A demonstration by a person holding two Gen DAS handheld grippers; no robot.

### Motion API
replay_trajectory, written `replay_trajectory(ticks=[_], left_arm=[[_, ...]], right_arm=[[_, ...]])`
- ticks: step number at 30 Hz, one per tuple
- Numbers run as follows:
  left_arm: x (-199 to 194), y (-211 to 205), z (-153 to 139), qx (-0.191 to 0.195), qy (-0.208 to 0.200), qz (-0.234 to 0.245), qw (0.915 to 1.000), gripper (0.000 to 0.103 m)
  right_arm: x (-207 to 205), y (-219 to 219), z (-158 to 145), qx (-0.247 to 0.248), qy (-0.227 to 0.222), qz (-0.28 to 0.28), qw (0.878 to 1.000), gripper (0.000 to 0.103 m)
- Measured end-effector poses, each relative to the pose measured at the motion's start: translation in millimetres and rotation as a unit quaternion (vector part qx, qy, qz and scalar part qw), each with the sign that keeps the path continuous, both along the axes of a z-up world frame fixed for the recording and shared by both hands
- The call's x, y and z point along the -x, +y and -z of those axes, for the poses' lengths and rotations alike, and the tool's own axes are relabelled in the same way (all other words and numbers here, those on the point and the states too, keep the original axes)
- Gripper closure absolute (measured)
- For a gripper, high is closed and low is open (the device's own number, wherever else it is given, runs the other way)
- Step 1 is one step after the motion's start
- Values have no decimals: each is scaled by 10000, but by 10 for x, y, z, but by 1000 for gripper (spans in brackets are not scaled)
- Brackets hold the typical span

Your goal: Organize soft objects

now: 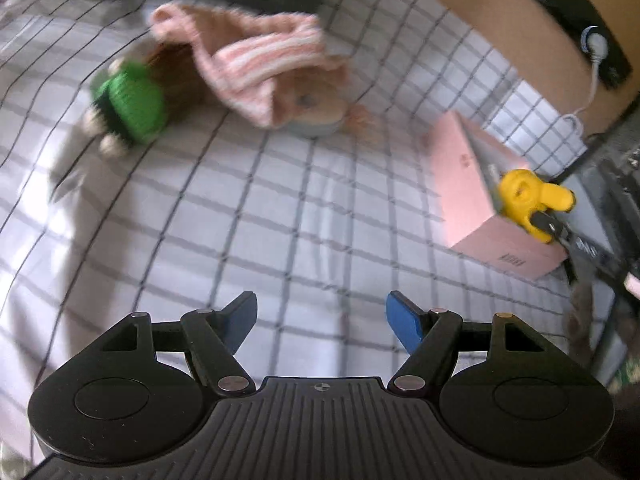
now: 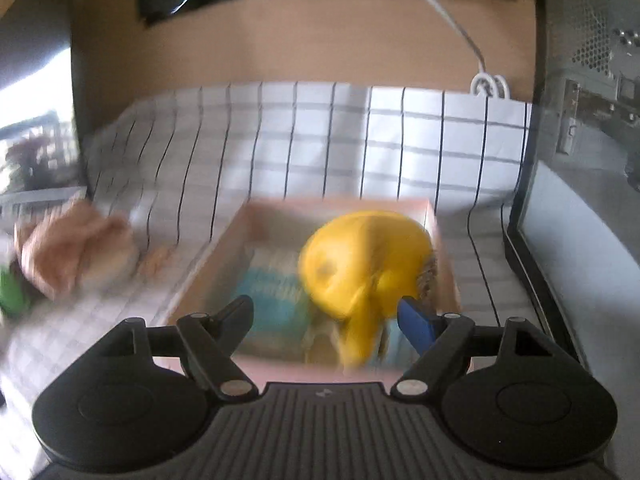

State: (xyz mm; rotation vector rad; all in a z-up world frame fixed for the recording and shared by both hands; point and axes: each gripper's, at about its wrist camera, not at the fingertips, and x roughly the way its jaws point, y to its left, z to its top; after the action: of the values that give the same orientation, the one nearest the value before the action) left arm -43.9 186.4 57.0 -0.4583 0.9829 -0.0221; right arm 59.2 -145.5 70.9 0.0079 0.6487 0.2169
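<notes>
In the right wrist view a blurred yellow plush toy (image 2: 364, 264) hangs over the open pink box (image 2: 340, 204), between the wide jaws of my right gripper (image 2: 326, 312). The toy lies close to the right fingertip and clear of the left one. A blue and white soft item (image 2: 272, 292) lies inside the box. The left wrist view shows my left gripper (image 1: 322, 316) open and empty above the checked sheet (image 1: 280, 208). Beyond it lie a green plush (image 1: 128, 100), a pink striped knit (image 1: 256, 60) and a peach plush (image 1: 316, 104). The same pink box (image 1: 480, 200) and yellow toy (image 1: 528, 196) sit at the right.
A brown headboard (image 2: 280, 40) runs behind the bed, with a white cable (image 2: 488, 86) coming down it. A grey computer case (image 2: 592, 80) stands at the bed's right edge. The heap of pink plush (image 2: 68, 248) lies left of the box.
</notes>
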Motion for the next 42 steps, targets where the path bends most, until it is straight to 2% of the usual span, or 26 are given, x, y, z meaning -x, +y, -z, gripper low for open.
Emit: replay_trajectory(ticks=[5,8,13,16,18,19,23,25,28,31,34,36,37,38,39,41,42], left_arm=[[24,98,104,9,110,-68,9999,27],[-40,127,56,-92,-25,24,10000,27],[-242,383,-285,-590,-611,-13,9964,27],[-452,609,-546,-1021,-1007,-38,9897,27],[-621,702,-661,-1301,-1060,42,9858,27],[-715,737,-705,-1322,-1036,121,9857,27],[-955,837,-783,-819,-1314,245,9876,27],[-1109,896,-785,-785,-1423,109,9866,27],[-1393,1147,-758,-706,-1502,-368,9854,27],[-1717,1381,-602,-700,-1116,-537,9898,27],[-1861,1409,-387,-813,-761,-397,9930,29],[-1807,1286,-298,-711,-753,-16,9946,40],[-1725,1170,-285,-751,-849,228,9933,42],[-1605,1013,-298,-867,-1016,558,9895,49],[-1492,914,-309,-924,-1115,786,9863,62],[-1248,662,-276,-743,-1119,1281,9826,79],[-1157,564,-221,-598,-1023,1480,9819,78]], right_arm=[[372,86,56,175,-6,-39,9998,23],[490,123,-6,172,84,-137,9997,23],[731,272,-124,474,-65,-247,9986,23],[899,409,-140,758,-149,-371,9963,23],[1009,506,-140,929,-190,-442,9945,23],[1073,552,-135,993,-197,-488,9937,23],[1254,699,-122,1206,-225,-675,9901,23],[1312,747,-135,1268,-243,-752,9888,23],[1323,777,-180,1238,-201,-782,9890,23],[1281,802,-208,1211,-157,-730,9898,23],[1217,860,-220,1191,-83,-739,9901,23],[1175,918,-231,1185,-56,-808,9896,23],[1142,947,-247,1142,-36,-857,9897,23],[1097,972,-273,1050,-4,-911,9903,23],[1040,994,-305,910,51,-951,9913,23],[879,1045,-376,532,221,-987,9934,23],[787,1079,-405,368,297,-991,9940,23]])
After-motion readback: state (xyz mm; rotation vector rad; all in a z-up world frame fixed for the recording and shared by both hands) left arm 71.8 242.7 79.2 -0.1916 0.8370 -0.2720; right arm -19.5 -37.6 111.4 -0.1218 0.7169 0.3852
